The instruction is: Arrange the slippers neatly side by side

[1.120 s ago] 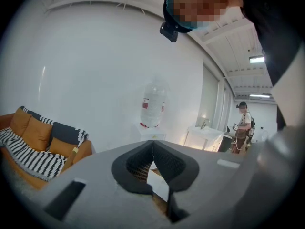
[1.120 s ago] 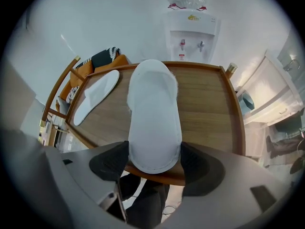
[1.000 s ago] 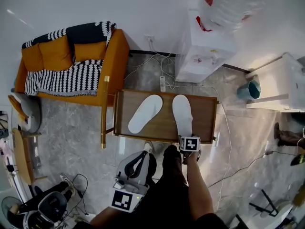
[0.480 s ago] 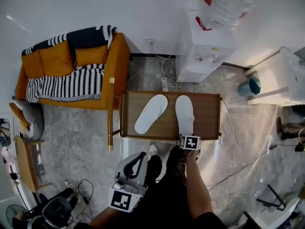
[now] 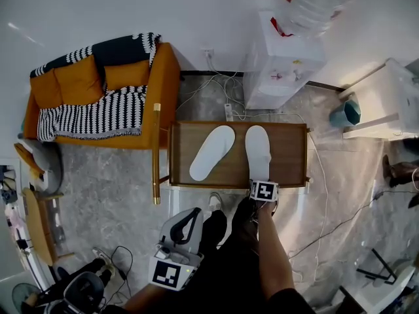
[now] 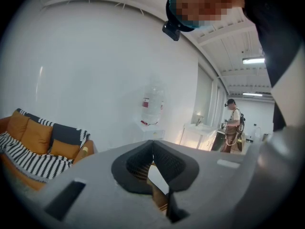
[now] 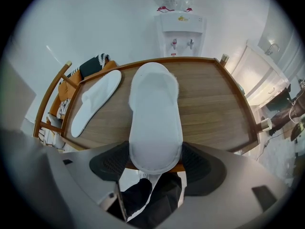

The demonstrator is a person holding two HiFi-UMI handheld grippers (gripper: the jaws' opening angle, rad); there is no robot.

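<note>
A low brown wooden desk (image 5: 291, 165) with a raised rim carries both slippers. The straight white fabric slipper (image 5: 258, 150) lies right of the middle, toe toward the far rim, and its heel reaches just past the near edge. The right claw (image 7: 155, 162) points steeply down there and pinches that heel, a dark pad against each side.

The slanted white fabric slipper (image 5: 211, 152) lies flat to its left. Its toe leans toward the straight one, close but not touching, and its heel angles away toward the near left corner.

The left claw (image 6: 153, 151) is pressed together with nothing in it. It is held low beside the person's dark-trousered legs (image 5: 229, 241), well apart from the desk.

An orange sofa with a black-and-white striped blanket (image 5: 98, 103) stands left of the desk. A white water dispenser (image 5: 281, 57) stands beyond it against the wall.
</note>
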